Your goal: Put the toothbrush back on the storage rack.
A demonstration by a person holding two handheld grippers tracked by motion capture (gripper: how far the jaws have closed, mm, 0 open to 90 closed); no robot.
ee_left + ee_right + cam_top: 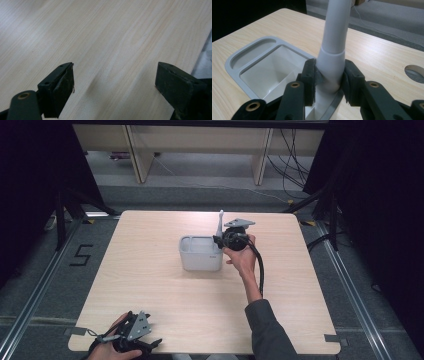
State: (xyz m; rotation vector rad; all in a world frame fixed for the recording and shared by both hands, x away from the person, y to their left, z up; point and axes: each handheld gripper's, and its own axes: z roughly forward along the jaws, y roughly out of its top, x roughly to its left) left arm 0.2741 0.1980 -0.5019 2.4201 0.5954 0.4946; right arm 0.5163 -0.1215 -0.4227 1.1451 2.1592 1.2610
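- One grey plastic rectangular bin (200, 254) mid-table on the light wooden table (150, 285); pale grey plastic handle (334, 47) upright at its right rim.
- Right gripper (328, 75) jaws pinching the handle's base.
- Left gripper (113, 82) at the near-left edge, jaws spread wide, nothing between.

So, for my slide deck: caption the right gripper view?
Right gripper shut on a white handle standing at the rim of a grey bin.

One readable mark: a large black numeral "5" (81, 255) on the grey floor (45, 285) left of the table, seen from the high view. No other text, label or brand is legible.
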